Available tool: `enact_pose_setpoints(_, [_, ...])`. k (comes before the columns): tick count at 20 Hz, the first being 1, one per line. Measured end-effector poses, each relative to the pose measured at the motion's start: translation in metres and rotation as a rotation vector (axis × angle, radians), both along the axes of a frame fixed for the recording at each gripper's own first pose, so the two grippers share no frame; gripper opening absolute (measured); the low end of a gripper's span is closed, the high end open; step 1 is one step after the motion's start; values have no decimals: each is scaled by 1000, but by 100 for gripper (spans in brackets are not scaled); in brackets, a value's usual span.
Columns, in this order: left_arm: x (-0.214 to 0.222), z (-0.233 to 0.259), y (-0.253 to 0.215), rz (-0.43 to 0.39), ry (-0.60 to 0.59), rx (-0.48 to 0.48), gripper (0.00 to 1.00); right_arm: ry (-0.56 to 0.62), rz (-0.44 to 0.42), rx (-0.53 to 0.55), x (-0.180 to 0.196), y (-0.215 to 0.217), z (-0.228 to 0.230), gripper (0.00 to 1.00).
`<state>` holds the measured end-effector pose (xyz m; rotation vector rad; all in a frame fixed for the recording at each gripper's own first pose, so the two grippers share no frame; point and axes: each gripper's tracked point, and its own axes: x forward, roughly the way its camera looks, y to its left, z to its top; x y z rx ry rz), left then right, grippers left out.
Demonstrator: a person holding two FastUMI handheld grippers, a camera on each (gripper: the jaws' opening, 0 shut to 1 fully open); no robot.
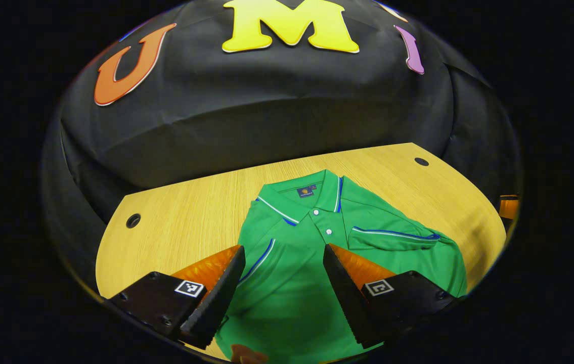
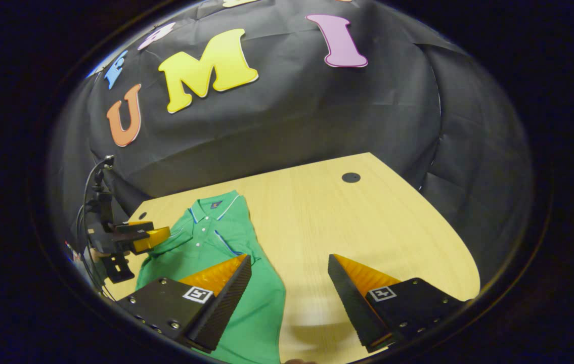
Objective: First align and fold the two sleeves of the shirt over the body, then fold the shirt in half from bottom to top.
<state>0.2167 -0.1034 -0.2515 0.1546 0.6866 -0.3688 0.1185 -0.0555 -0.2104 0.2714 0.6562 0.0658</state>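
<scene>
A green polo shirt [image 1: 292, 283] with blue and white piping lies flat on the wooden table [image 1: 190, 217], collar at the far end. In the left gripper view, the sleeve [image 1: 393, 235] on the right side lies folded in over the chest. My left gripper [image 1: 281, 253] hovers open above the shirt's body, one finger over each side. In the right gripper view the shirt [image 2: 216, 242] lies at the left. My right gripper [image 2: 289, 263] is open over the shirt's near right edge and bare table. The left gripper [image 2: 132, 237] shows farther off, above the shirt's left side.
The table [image 2: 367, 227] has round cable holes [image 1: 133, 220] [image 1: 421, 162] [image 2: 351, 177] near its far corners. Black cloth walls stand close behind and beside it. Bare wood stretches to the right of the shirt in the right gripper view.
</scene>
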Motion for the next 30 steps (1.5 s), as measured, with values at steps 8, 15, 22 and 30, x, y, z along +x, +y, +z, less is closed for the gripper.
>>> enact_pose_setpoints(8, [-160,6,63,50,21,30,99,100,128,-9,-92,44,-29,95])
enact_pose_setpoints(15, [-267,-18,96,101,135,78,99,247,195,-39,-191,53,-71,95])
enact_pose_setpoints(22, [-332,-32,131,165,181,130,99,313,241,-80,-230,62,-90,95])
enact_pose_setpoints(30, [-340,-43,125,165,162,104,98,352,390,-281,-248,73,-111,98])
